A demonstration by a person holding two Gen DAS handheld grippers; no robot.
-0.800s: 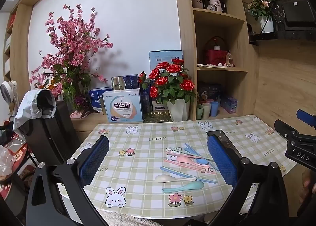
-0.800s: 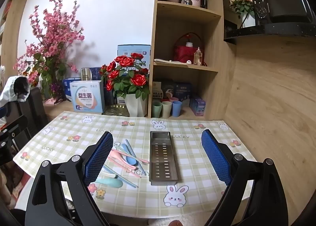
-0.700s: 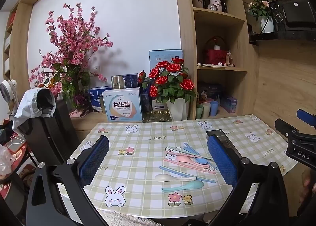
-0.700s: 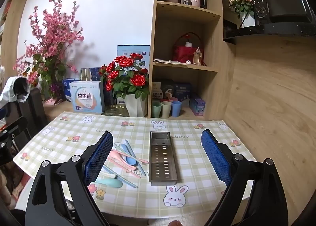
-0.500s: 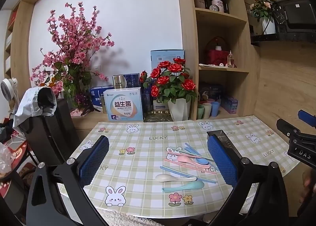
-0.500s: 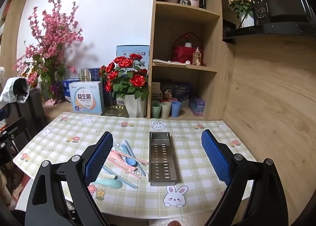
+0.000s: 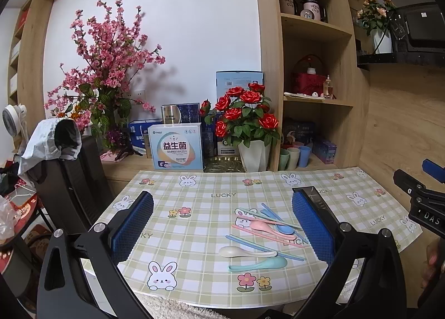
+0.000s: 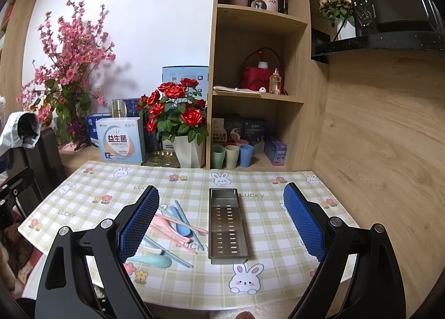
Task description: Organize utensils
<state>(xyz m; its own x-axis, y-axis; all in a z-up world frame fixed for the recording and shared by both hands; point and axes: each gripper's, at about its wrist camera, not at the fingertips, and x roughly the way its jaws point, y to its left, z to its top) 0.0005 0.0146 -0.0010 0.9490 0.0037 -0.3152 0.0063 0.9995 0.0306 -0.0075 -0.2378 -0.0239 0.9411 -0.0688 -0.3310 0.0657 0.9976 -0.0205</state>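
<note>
- Left gripper [image 7: 222, 227]: jaws spread wide, nothing between the blue pads [image 7: 133, 225]; it hovers above the near part of the table [image 7: 194, 202], clear of every item.
- Right gripper [image 8: 221, 221]: jaws likewise wide apart and holding nothing, raised over the table's near edge. In the left wrist view part of its black frame shows at the far right.
- Utensils lie in a loose overlapping pile on the checked tablecloth, to the left of the metal tray [image 8: 227, 225] and apart from it.
- Pile contents: pink spoon [image 7: 261, 226], blue spoon [image 7: 279, 224], white spoon [image 7: 236, 251], teal spoon [image 7: 261, 264]; pink and blue chopsticks [image 7: 264, 246] cross among them.
- White and teal spoons sit nearest the table's front edge, the teal one closest.
- Metal tray: long, perforated floor, nothing inside it; its long axis runs away from the camera, roughly centred in the right wrist view.
- Behind the table: red roses in a white vase [image 8: 189, 153], a printed box [image 8: 121, 143], three pastel cups [image 8: 232, 156] on the lowest shelf.
</note>
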